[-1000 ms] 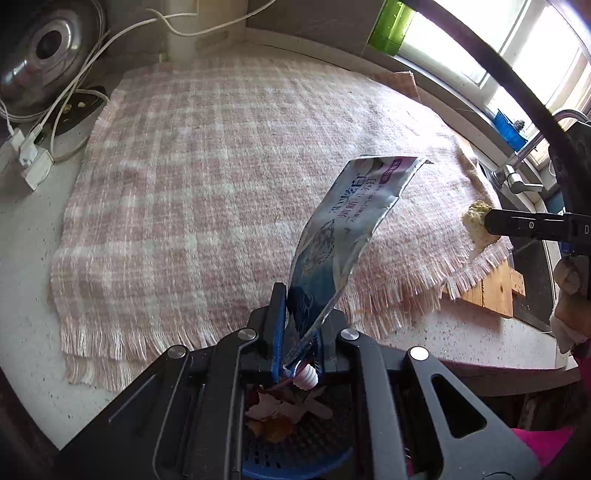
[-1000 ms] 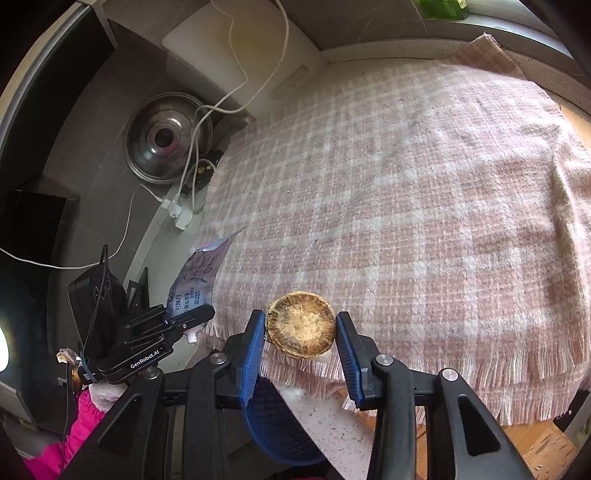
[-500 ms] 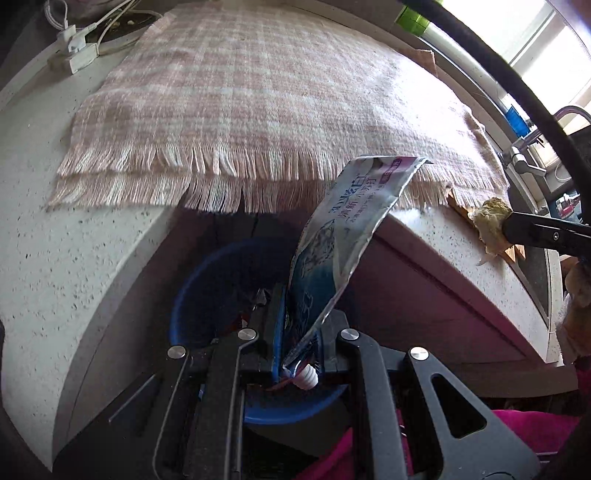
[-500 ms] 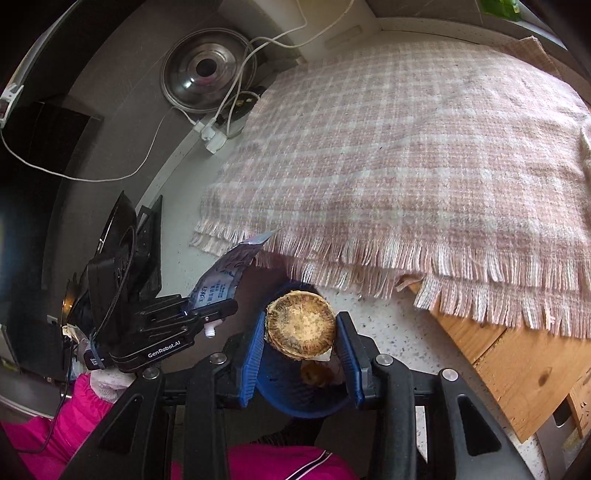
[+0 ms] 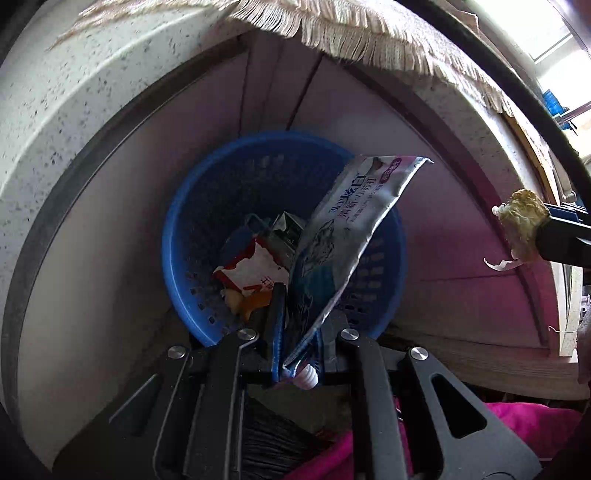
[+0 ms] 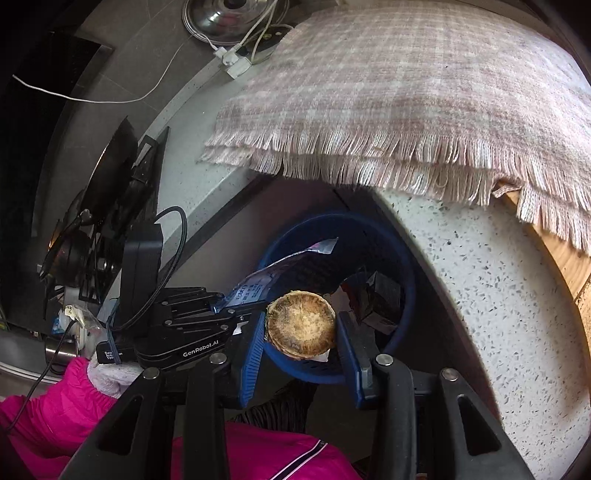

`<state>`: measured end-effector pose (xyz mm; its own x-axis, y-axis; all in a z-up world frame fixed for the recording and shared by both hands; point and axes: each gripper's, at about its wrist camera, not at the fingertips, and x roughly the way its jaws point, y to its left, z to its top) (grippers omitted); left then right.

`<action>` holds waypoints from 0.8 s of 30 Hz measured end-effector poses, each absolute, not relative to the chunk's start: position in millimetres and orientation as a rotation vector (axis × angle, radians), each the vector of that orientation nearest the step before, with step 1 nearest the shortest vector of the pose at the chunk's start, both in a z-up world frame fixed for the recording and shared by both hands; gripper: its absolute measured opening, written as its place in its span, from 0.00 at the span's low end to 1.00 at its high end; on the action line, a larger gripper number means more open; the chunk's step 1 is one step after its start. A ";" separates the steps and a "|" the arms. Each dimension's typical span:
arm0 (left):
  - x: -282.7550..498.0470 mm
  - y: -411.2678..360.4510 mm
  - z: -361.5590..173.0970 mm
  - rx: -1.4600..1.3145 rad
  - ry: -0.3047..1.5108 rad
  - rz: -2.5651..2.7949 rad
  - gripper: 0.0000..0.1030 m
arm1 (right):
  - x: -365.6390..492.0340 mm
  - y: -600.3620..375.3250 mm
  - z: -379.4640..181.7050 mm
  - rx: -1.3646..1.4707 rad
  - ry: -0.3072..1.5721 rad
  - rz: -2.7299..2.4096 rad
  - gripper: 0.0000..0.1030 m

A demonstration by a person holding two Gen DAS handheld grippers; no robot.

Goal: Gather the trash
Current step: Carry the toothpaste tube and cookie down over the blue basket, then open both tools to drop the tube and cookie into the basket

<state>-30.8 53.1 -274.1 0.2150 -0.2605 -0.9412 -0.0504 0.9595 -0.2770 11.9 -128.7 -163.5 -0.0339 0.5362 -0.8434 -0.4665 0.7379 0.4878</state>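
My left gripper point(image 5: 295, 332) is shut on a flattened blue-and-silver toothpaste tube point(image 5: 343, 236), held over the blue perforated basket point(image 5: 192, 229) that stands on the floor below the counter edge. Inside the basket lie a red-and-white wrapper point(image 5: 251, 273), orange peel bits and a small dark carton. My right gripper point(image 6: 301, 328) is shut on a round, browned pastry point(image 6: 301, 324), poised over the basket's point(image 6: 402, 258) near rim. In the right wrist view the left gripper point(image 6: 243, 306) and the tube point(image 6: 291, 262) reach over the basket from the left.
A pink plaid cloth point(image 6: 406, 85) with a fringe covers the speckled counter point(image 6: 498, 295) and hangs over its edge above the basket. A metal lid point(image 6: 229, 14) and white cables lie at the back. A pink sleeve point(image 6: 48, 402) and pink trousers sit below.
Both grippers have come off the counter and down in front of it; the basket now fills the middle of both views. The tube and the pastry stay gripped.
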 end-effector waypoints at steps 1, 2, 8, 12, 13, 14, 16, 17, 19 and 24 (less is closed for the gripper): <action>-32.5 53.4 -277.1 -0.274 1.357 -0.141 0.11 | 10.2 -126.3 -166.4 0.055 1.393 0.807 0.38; -33.8 53.6 -279.7 -0.277 1.360 -0.135 0.11 | 8.2 -124.0 -168.8 0.045 1.396 0.808 0.38; -32.4 50.9 -302.6 -0.264 1.386 -0.103 0.11 | 5.1 -112.2 -187.5 -0.028 1.404 0.784 0.38; -30.9 49.2 -319.2 -0.276 1.402 -0.094 0.11 | 5.2 -104.4 -201.5 -0.050 1.418 0.768 0.38; -30.1 49.1 -322.7 -0.277 1.406 -0.093 0.11 | 5.1 -102.3 -204.6 -0.060 1.418 0.763 0.38; -29.5 48.8 -324.3 -0.280 1.410 -0.091 0.11 | 5.6 -100.7 -207.7 -0.067 1.420 0.757 0.38; -27.7 50.1 -330.2 -0.284 1.417 -0.088 0.11 | 7.1 -97.4 -213.9 -0.070 1.428 0.746 0.38; -26.8 50.3 -332.9 -0.285 1.421 -0.087 0.11 | 7.8 -95.9 -217.0 -0.071 1.432 0.742 0.38; -25.4 52.4 -337.7 -0.285 1.429 -0.089 0.11 | 9.3 -93.7 -223.1 -0.072 1.437 0.731 0.38; -23.3 54.3 -348.3 -0.295 1.436 -0.077 0.11 | 11.6 -90.5 -235.2 -0.083 1.451 0.718 0.39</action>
<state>-23.3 54.3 -348.3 0.1392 -0.2288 -0.9635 -0.1245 0.9612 -0.2462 11.6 -90.5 -235.2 -0.0478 0.3941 -0.9178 -0.4905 0.7912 0.3653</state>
